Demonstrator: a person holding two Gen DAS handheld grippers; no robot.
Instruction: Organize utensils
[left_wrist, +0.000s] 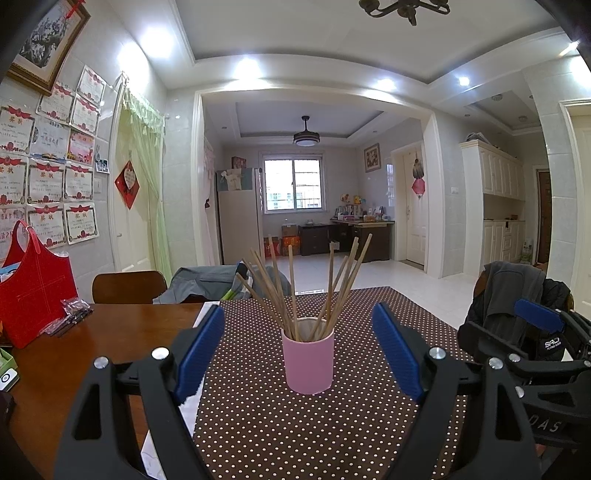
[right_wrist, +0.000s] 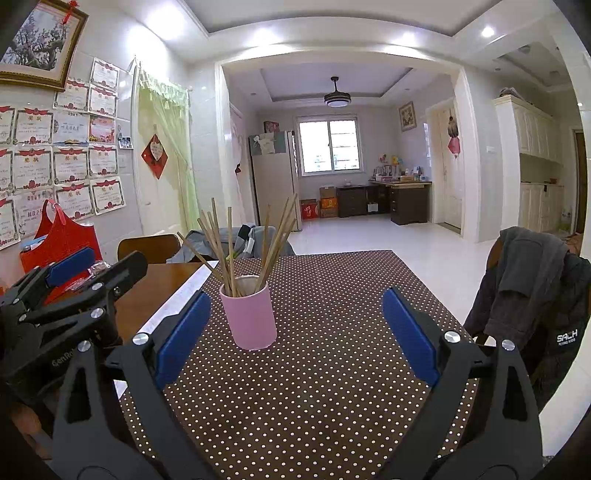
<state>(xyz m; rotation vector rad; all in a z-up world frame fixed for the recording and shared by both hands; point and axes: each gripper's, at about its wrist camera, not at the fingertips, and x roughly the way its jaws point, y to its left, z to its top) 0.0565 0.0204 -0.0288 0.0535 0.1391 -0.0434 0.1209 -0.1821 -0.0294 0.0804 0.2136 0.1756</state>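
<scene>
A pink cup (left_wrist: 308, 360) is stood upright on the dotted brown cloth (left_wrist: 314, 435) that covers the right part of the table (left_wrist: 122, 328). In the left wrist view it is seen at the centre of the frame; in the right wrist view it (right_wrist: 251, 317) is seen left of centre. A bundle of wooden chopsticks (left_wrist: 295, 288) is held in the cup, fanned outward with the upper ends spread apart, so the sticks can be judged to lean loosely against the rim rather than being packed. No loose utensil is seen on the cloth in either view.

The left tool (left_wrist: 297, 349) is released: its blue pads are spread wide, one at each side of the cup, and nothing is touched. The cup is framed between the pads but lies beyond them. The right tool (right_wrist: 295, 334) is likewise released and empty, with its pads set wide and the cup near its left pad (right_wrist: 183, 336), apart from it. The right tool (left_wrist: 532, 325) is also seen at the right edge of the left wrist view, and the left tool (right_wrist: 66, 280) at the left edge of the right wrist view; the two are held side by side, both directed at the cup.

A red bag (left_wrist: 35, 291) is stood at the left of the table, well apart from the cup. A jacket (right_wrist: 532, 291) is draped over a chair at the right edge.

The chopsticks appear already gathered, so the task is judged to be near completion or at its start; which cannot be told.
</scene>
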